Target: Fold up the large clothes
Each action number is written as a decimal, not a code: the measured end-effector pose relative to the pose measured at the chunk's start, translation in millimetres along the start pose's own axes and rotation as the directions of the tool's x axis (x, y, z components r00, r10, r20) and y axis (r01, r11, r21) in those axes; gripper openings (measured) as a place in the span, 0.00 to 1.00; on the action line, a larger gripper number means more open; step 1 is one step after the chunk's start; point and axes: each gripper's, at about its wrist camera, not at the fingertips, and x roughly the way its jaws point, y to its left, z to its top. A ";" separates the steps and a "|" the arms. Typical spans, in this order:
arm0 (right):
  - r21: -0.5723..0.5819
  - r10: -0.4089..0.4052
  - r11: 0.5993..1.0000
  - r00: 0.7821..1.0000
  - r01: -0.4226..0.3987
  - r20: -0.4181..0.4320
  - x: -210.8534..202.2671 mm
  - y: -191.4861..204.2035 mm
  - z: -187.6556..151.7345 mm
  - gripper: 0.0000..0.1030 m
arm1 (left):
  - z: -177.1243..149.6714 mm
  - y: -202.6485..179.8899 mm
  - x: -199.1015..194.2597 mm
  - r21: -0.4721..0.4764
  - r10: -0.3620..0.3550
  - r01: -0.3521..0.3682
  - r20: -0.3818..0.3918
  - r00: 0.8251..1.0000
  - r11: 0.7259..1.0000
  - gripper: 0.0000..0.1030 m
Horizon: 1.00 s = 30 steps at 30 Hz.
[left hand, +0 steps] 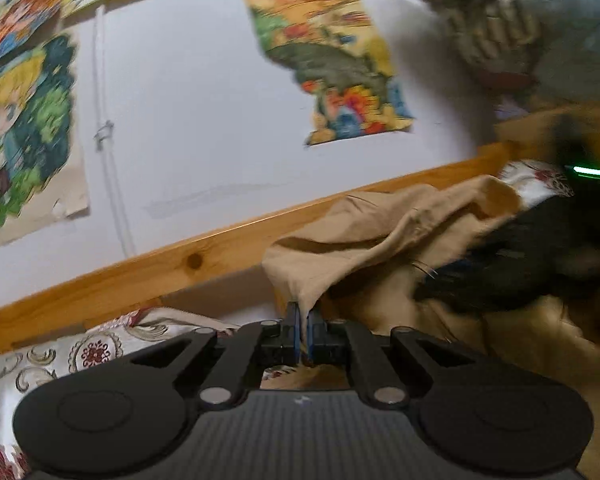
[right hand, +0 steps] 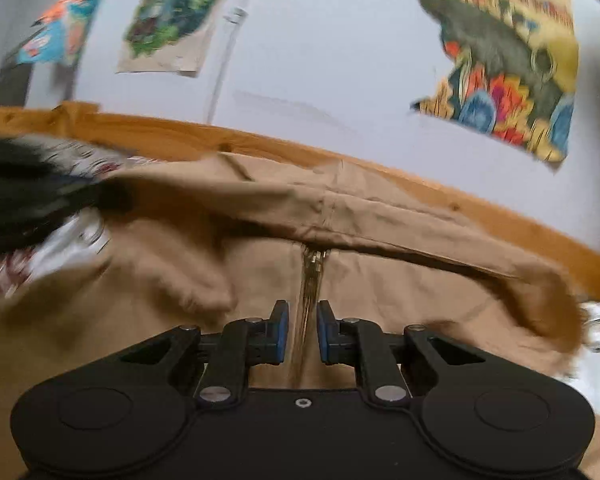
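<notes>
Pinching a bunched corner of the tan garment [left hand: 380, 232], the left gripper [left hand: 305, 332] sits at the lower middle of the left wrist view, its blue-padded jaws pressed together on the cloth so that a peak of fabric rises from them and drapes off to the right. The rest of the garment lies on the patterned bedcover [left hand: 60, 356], which shows at the lower left, with the wooden rail [left hand: 140, 276] running on a slant behind it and posters on the white wall above. A dark blurred shape at the right edge looks like the other tool; I cannot tell more. In the right wrist view, the right gripper [right hand: 302, 330] sits at the lower middle with its jaws a little apart, and the pads do not seem to press on anything; a brass zipper [right hand: 312, 276] runs straight up through the gap, under the folded-over waist edge that crosses the middle of the frame. To do this step well, I judge the left pinch should hold firm while the right takes a full bite of the edge beside the zipper, not on its slippery teeth, so both corners lift evenly.
</notes>
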 end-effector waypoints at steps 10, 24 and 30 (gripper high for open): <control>0.340 0.116 0.935 0.993 -0.104 -0.013 -29.5 -53.6 -27.2 0.38 | -28.6 -7.1 4.7 0.116 -0.015 0.026 -0.090 0.996 0.993 0.03; 0.921 0.180 0.388 0.980 0.011 -0.088 -11.7 -130.0 -13.5 0.21 | -42.1 -6.1 16.5 0.141 -0.013 0.041 -0.197 0.980 0.989 0.04; 0.785 0.110 0.620 0.987 0.023 -0.116 -24.5 -99.9 -29.1 0.13 | -28.6 23.5 14.3 -0.136 -0.148 0.111 -0.295 0.944 0.984 0.42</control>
